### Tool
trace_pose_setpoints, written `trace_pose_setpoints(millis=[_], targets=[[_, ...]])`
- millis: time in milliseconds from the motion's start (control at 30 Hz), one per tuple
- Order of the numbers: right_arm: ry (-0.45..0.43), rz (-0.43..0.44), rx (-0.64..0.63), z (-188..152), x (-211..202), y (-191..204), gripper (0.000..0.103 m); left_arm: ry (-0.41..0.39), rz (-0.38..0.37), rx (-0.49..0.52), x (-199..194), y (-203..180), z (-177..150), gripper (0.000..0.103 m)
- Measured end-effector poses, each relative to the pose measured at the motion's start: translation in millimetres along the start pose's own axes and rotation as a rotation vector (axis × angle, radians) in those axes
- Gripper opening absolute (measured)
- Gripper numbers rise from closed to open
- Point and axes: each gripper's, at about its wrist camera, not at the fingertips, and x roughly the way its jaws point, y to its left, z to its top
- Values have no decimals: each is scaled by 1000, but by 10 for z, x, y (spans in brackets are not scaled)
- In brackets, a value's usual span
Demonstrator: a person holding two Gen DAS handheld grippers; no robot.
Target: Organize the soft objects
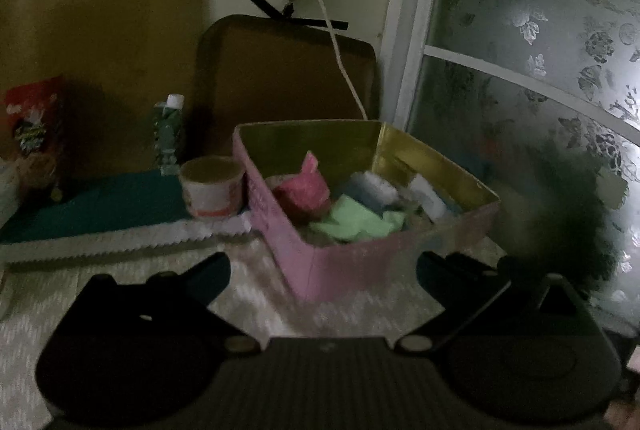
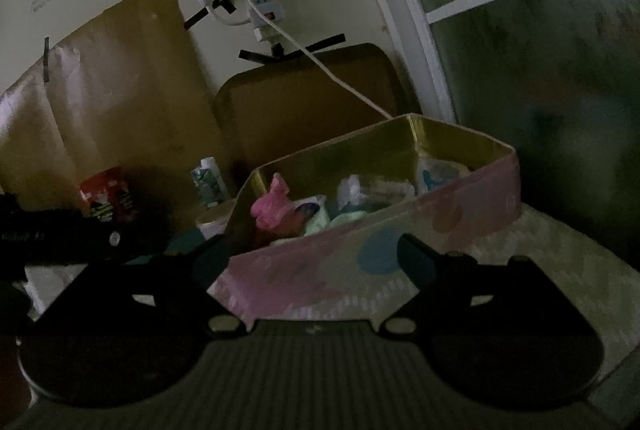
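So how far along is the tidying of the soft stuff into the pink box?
Mostly done, it seems: the pink toy, green cloth and pale pieces lie inside the pink box. Both the left claw and right claw are open, empty. No loose soft items visible.

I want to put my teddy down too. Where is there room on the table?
The pale cloth in front of the pink box looks bare, between box and left gripper. The green mat beside the paper cup is free too. It is crowded inside the box and along the wall, where the bottle and red packet stand.
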Motion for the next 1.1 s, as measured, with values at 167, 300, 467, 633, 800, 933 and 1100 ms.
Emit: trace_pose_setpoints(millis=[167, 300, 467, 633, 800, 933, 1100], targets=[[15, 10, 11, -36, -104, 57, 95, 6, 53, 11, -173, 11, -141, 103], [37, 17, 28, -59, -142, 88, 96, 25, 91, 22, -240, 3, -246, 103], [40, 11, 39, -65, -204, 132, 96, 49, 105, 13, -273, 19, -315, 103], [34, 15, 34, -90, -269, 163, 97, 45, 180, 35, -309, -8, -351, 103], [35, 15, 27, -92, -287, 169, 97, 37, 212, 37, -330, -9, -361, 103], [35, 16, 27, -93, -286, 164, 98, 38, 235, 44, -334, 0, -367, 103], [38, 15, 32, -101, -305, 154, 98, 33, 252, 67, -344, -43, -379, 103]])
